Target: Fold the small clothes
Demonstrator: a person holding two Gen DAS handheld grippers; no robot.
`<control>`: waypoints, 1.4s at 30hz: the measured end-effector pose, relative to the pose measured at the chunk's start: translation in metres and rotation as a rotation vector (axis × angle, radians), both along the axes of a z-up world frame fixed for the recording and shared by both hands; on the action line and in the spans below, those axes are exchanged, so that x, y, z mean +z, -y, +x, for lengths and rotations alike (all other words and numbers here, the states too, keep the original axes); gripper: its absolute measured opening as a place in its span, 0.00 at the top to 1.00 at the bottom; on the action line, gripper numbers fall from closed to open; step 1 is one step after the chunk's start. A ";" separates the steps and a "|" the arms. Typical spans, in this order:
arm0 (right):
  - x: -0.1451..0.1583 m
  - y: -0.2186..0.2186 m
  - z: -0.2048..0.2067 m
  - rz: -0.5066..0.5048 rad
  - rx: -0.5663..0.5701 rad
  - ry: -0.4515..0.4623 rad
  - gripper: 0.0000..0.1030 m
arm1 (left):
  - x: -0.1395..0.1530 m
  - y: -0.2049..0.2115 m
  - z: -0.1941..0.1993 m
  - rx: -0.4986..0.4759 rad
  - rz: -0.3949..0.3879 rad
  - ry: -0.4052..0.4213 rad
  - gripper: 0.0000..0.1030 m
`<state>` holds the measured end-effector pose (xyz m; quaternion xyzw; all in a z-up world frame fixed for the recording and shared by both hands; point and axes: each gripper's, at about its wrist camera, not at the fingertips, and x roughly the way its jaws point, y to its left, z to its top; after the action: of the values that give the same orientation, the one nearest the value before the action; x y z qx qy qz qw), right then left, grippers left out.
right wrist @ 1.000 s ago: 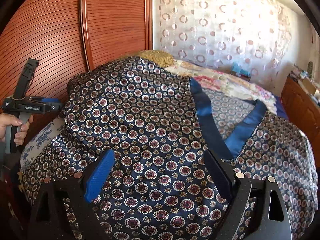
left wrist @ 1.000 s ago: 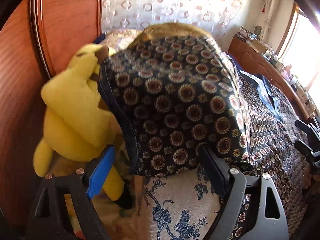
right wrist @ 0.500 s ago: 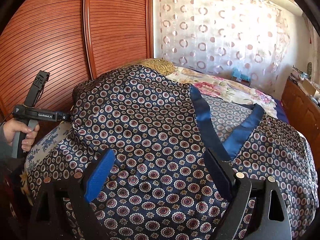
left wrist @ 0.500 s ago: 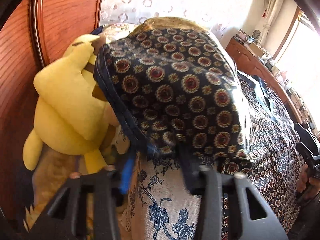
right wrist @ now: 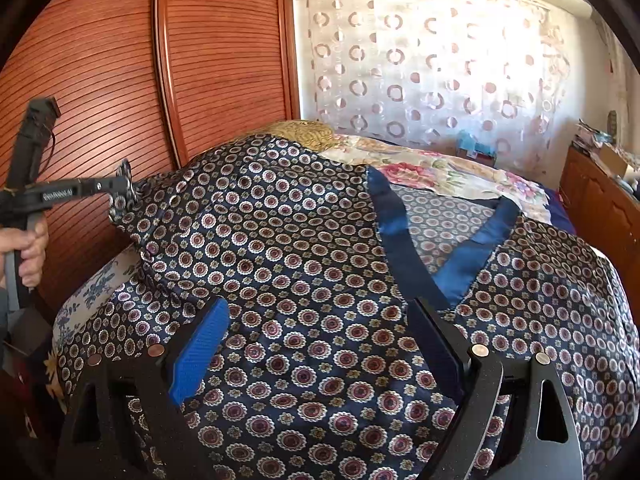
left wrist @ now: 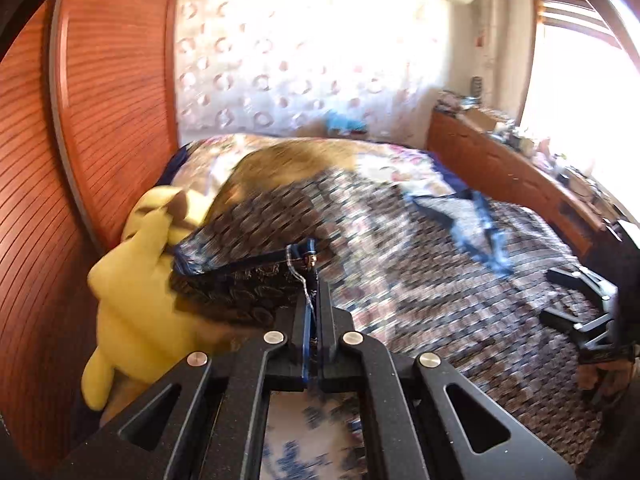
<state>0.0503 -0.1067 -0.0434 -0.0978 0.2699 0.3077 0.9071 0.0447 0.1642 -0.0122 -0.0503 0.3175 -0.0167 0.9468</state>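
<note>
A navy garment (right wrist: 304, 264) with round medallion print and a plain blue collar (right wrist: 400, 240) lies spread over the bed; it also shows blurred in the left wrist view (left wrist: 400, 264). My left gripper (left wrist: 311, 264) is shut on the garment's hem at its left corner and lifts that corner; it shows in the right wrist view (right wrist: 120, 186) at far left. My right gripper (right wrist: 320, 332) is open and empty, just above the garment's near middle; it shows at the right edge of the left wrist view (left wrist: 576, 300).
A yellow plush toy (left wrist: 136, 292) sits beside the reddish wooden wardrobe (right wrist: 160, 80) on the left. A blue-flowered white sheet (right wrist: 94, 284) lies under the garment. A floral bedspread (right wrist: 452, 172) covers the far bed. A wooden dresser (left wrist: 508, 184) stands at right.
My left gripper has shut on the garment's left corner hem and pulled it up and back. The right gripper has stayed open over the garment.
</note>
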 end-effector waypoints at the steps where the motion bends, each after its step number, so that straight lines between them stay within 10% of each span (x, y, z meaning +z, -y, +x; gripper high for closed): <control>1: 0.000 0.002 0.001 0.004 -0.003 0.000 0.11 | 0.005 0.006 0.002 -0.013 0.004 0.013 0.98; 17: -0.003 0.030 -0.001 0.045 -0.052 -0.008 0.11 | 0.020 0.105 0.021 -0.249 0.044 0.019 0.96; 27: 0.000 0.037 0.009 0.061 -0.062 -0.033 0.11 | 0.016 0.085 -0.021 -0.193 0.052 0.086 0.48; 29: 0.000 0.035 0.009 0.056 -0.054 -0.034 0.11 | 0.013 0.079 -0.030 -0.173 0.051 0.090 0.25; 42: 0.025 -0.024 0.034 0.023 0.133 -0.030 0.19 | -0.022 0.043 -0.044 0.008 -0.007 0.050 0.22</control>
<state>0.0839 -0.0829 -0.0188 -0.1005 0.2730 0.3719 0.8815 0.0005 0.1210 -0.0342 -0.0547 0.2933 -0.0151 0.9543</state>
